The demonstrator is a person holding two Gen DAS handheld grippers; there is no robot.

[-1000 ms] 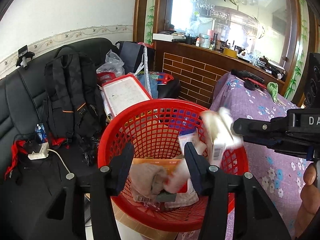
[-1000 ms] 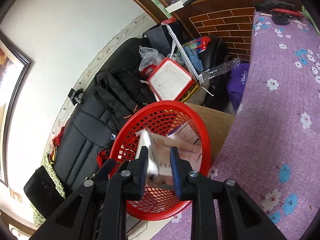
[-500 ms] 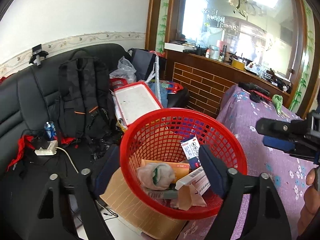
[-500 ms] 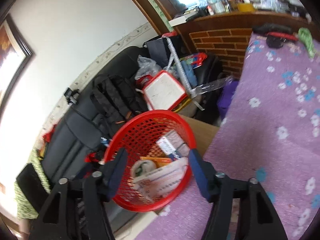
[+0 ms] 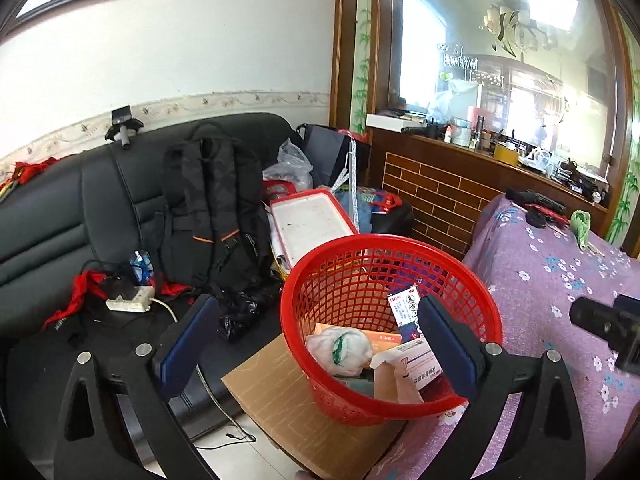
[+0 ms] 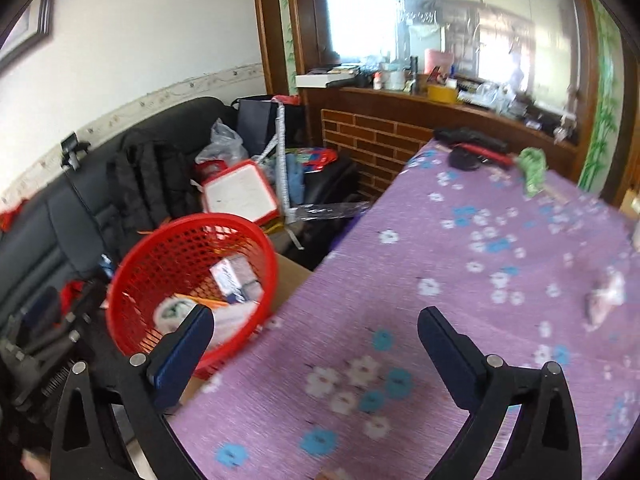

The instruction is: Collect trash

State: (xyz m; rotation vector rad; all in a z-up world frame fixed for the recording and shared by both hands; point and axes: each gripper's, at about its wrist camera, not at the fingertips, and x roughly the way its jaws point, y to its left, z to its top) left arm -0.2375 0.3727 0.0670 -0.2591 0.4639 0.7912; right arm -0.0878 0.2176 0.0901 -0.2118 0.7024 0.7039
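Observation:
A red mesh basket (image 5: 400, 248) stands on a cardboard box (image 5: 280, 396) beside the purple flowered table (image 5: 560, 280). In it lie a white crumpled wad (image 5: 340, 350), an orange packet (image 5: 384, 338), a small blue-and-red box (image 5: 406, 312) and a white barcoded box (image 5: 420, 360). My left gripper (image 5: 316, 308) hangs just short of the basket, its jaws opening wide with nothing gripped. My right gripper (image 6: 314, 314) is over the table (image 6: 460, 260) to the right of the basket (image 6: 192, 224), its jaws opening and empty. A pale crumpled scrap (image 6: 604, 300) lies on the cloth at the right.
A black sofa (image 5: 80, 208) behind the basket holds a black backpack (image 5: 212, 208), a red-rimmed white tray (image 5: 308, 224), bags and a power strip (image 5: 128, 304). At the table's far end lie a green cloth (image 6: 532, 168) and a black-and-red tool (image 6: 472, 148). A brick-faced counter (image 6: 380, 140) stands beyond.
Both grippers have opened and let their pieces drop into the basket. Both have drawn back and up; the right one has swung right, over the table.

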